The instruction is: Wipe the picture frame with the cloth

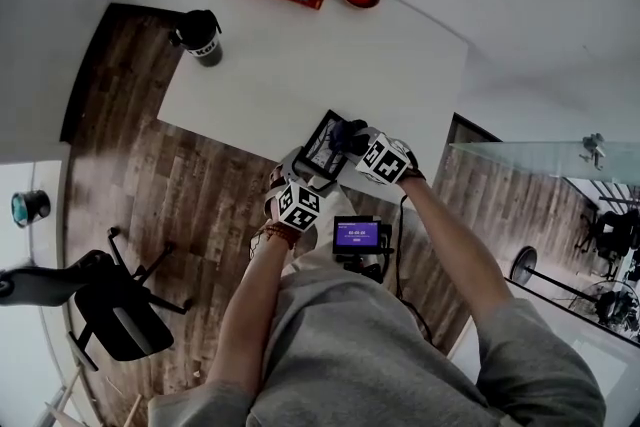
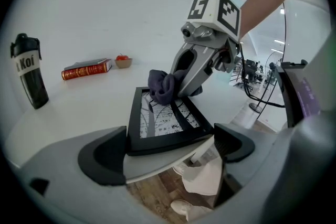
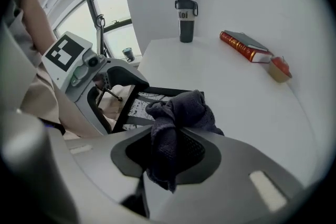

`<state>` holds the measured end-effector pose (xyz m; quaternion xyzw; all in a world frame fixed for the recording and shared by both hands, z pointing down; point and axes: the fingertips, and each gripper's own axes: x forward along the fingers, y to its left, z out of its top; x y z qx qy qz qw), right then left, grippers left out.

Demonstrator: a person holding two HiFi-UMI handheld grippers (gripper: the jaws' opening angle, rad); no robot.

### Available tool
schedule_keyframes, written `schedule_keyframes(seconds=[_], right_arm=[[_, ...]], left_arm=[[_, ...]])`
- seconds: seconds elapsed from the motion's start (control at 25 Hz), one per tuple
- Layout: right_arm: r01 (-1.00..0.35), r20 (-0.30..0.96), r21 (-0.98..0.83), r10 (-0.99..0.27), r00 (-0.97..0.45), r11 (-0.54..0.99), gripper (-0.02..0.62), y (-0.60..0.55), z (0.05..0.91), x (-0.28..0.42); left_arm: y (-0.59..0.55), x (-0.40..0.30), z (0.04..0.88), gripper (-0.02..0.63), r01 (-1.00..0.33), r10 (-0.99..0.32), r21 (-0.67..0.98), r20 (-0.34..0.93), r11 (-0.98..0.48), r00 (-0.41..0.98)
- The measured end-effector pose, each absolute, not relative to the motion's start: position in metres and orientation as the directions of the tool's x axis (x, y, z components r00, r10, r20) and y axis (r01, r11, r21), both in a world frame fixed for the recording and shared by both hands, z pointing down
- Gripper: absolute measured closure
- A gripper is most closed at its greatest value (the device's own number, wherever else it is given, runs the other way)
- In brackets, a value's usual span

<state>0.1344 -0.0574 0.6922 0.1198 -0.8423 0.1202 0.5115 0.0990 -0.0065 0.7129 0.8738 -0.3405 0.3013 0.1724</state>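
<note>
L gripper [image 2: 169,150] jaws clamped on picture frame [image 2: 164,122] near edge, lower centre. R gripper [image 3: 173,153] pinching dark cloth [image 3: 181,112]; cloth touching frame's top edge.

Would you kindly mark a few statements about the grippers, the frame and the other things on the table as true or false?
1. The right gripper is shut on a dark cloth. True.
2. The left gripper is empty. False: its jaws hold the near edge of the picture frame.
3. The cloth lies against the far part of the picture frame. True.
4. The black bottle lies on its side. False: it stands upright on the table.
5. The red book is stacked on the picture frame. False: it lies flat, far across the table, beside a small red bowl.
</note>
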Motion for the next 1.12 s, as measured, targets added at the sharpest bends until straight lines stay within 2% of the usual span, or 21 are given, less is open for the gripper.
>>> schedule_keyframes(seconds=[0.16, 0.48, 0.76, 1.12], right_arm=[[-0.393, 0.886, -0.161, -0.042, -0.462, 0.905, 0.492, -0.046, 0.694, 0.126], [-0.408, 0.865, -0.245, 0.008, -0.502, 0.879, 0.492, -0.026, 0.692, 0.113], [-0.396, 0.838, -0.362, 0.108, -0.536, 0.844, 0.494, 0.003, 0.694, 0.091], [-0.464, 0.795, -0.457, 0.116, -0.595, 0.759, 0.492, 0.007, 0.692, 0.088]], left_arm=[[-0.007, 0.098, 0.713, 0.092, -0.699, -0.490, 0.096, 0.646, -0.708, 0.585], [-0.008, 0.099, 0.714, 0.092, -0.701, -0.493, 0.093, 0.645, -0.707, 0.583], [-0.008, 0.099, 0.715, 0.091, -0.701, -0.497, 0.086, 0.645, -0.708, 0.580], [-0.007, 0.100, 0.716, 0.089, -0.700, -0.493, 0.083, 0.652, -0.709, 0.576]])
